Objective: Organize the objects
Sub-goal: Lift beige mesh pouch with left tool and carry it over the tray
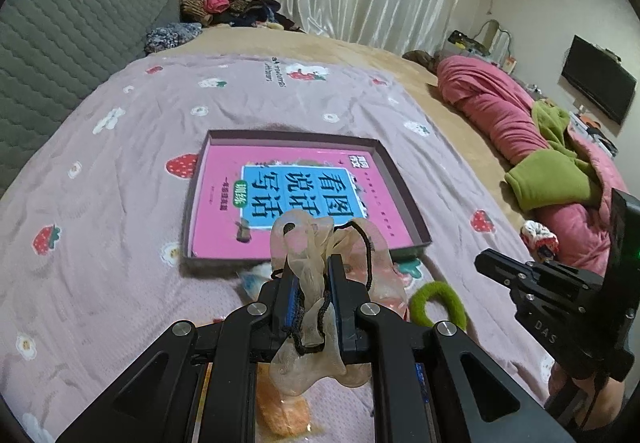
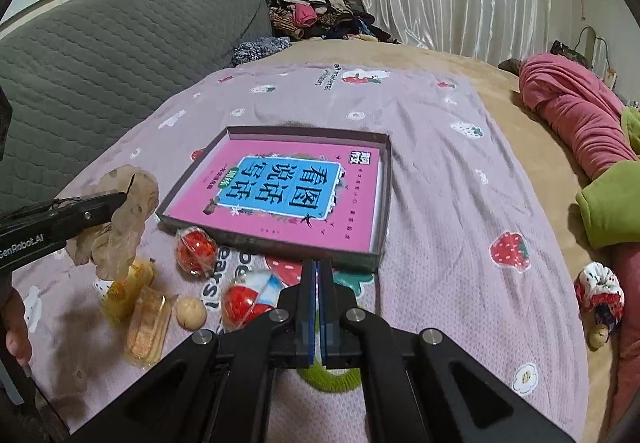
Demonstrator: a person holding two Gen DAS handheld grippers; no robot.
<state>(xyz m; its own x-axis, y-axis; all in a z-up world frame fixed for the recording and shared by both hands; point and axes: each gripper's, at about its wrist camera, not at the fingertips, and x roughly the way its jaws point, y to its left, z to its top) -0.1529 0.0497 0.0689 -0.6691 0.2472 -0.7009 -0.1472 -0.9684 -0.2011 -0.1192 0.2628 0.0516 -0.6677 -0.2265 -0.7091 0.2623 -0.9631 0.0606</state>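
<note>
The left claw (image 1: 312,263) is clenched on a beige, half-transparent mesh pouch with a black drawstring (image 1: 308,243). The thin fabric is pressed between the two blue pads, part of it bulging above the fingertips and part hanging below them. In the right wrist view the same pouch (image 2: 120,219) hangs in the air at the tip of the left claw (image 2: 120,199), above the small things lying on the bed and to the left of the box.

The right claw (image 2: 319,267) is clenched with nothing in it; its two blue pads meet. It hovers just in front of the near edge of a shallow dark purple cardboard box (image 2: 376,255). This box lies on a mauve bedsheet printed with strawberries and flowers (image 2: 440,203), and inside it lies flat a pink book with a blue title panel (image 2: 280,191).

On the sheet in front of the box, several things lie close together: a round red item in clear wrapping (image 2: 196,249), a red, white and blue wrapped ball (image 2: 252,297), a small beige ball (image 2: 191,311), a yellow packet (image 2: 128,287) and a clear plastic case with orange content (image 2: 146,327). A fuzzy green ring (image 1: 438,305) lies near the right claw (image 1: 486,261); in the right wrist view it is mostly hidden under that claw. A white and red patterned scrunchie (image 2: 599,289) lies well apart at the right, beside a rolled pink blanket (image 2: 572,111).
</note>
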